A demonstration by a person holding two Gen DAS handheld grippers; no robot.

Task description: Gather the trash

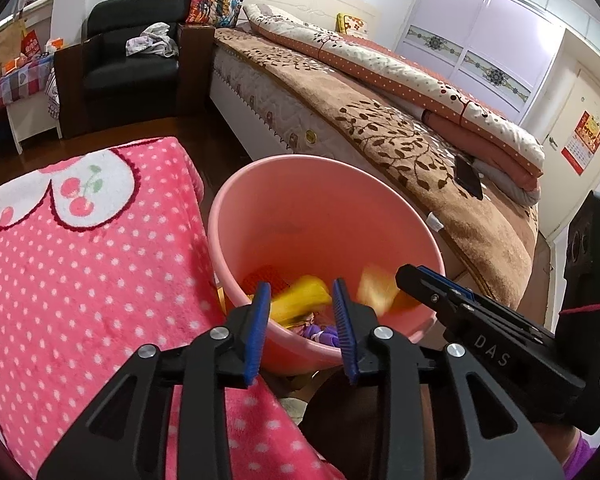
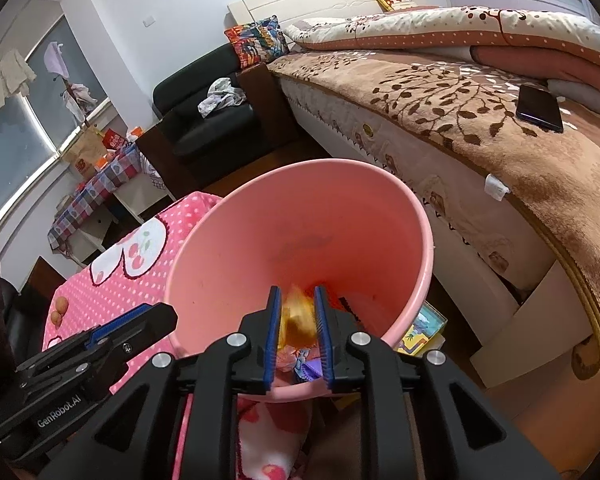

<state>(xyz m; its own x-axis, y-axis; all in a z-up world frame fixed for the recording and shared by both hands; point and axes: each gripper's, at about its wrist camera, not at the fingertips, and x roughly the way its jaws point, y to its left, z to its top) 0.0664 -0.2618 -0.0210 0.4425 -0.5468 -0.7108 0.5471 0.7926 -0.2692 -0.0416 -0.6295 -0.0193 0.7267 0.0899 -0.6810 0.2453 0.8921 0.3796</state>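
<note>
Right gripper [image 2: 297, 320] over near rim of pink bucket [image 2: 300, 240], blue pads apart, blurred yellow-orange scrap [image 2: 297, 318] between them, contact unclear. Purple wrapper [image 2: 309, 370] lower inside bucket. Left gripper [image 2: 134, 326] beside bucket's left rim, above pink polka-dot blanket [image 2: 120, 280].

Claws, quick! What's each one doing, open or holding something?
Left claw: open, empty, over the pink bucket.
Right claw: cannot tell; blurry yellow wrapper between its fingers.

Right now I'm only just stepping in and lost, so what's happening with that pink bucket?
A person is collecting trash with two handheld grippers. Both hover over the pink bucket. The right gripper has a blurred yellow-orange piece between its fingers, whether gripped or falling is unclear. The left gripper is open and empty. Yellow and purple wrappers lie inside.
</note>
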